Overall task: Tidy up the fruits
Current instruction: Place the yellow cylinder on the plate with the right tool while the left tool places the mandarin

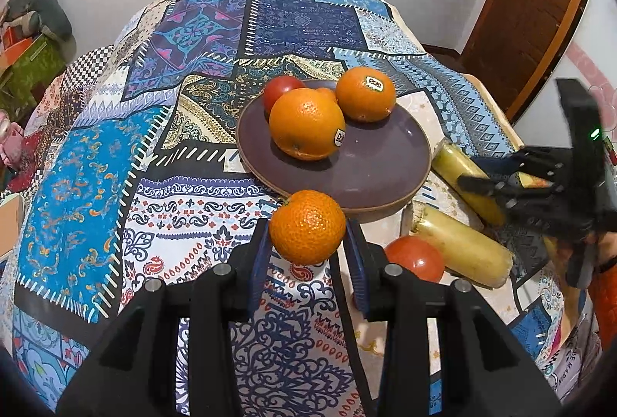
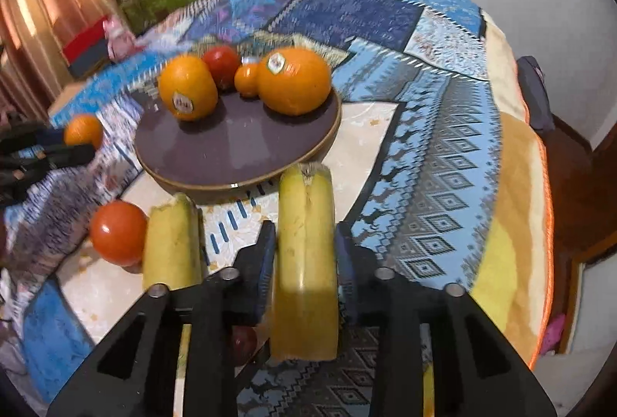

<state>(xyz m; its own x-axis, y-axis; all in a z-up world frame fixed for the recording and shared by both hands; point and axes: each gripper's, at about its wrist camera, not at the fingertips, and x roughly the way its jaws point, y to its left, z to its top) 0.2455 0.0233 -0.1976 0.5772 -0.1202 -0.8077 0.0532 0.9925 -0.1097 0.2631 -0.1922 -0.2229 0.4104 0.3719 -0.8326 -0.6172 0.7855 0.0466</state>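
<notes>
My left gripper is shut on a small orange mandarin, held just in front of the purple plate. On the plate lie two stickered oranges, a red tomato and a small mandarin behind them. My right gripper is shut on a yellow banana piece, its tip at the plate's near rim. A second banana piece and a red tomato lie on the cloth to its left. The left gripper with its mandarin shows at the left edge.
A patterned patchwork cloth covers the round table. A wooden door stands at the right, bags and boxes at the left by the wall. A small dark red fruit lies under the right gripper.
</notes>
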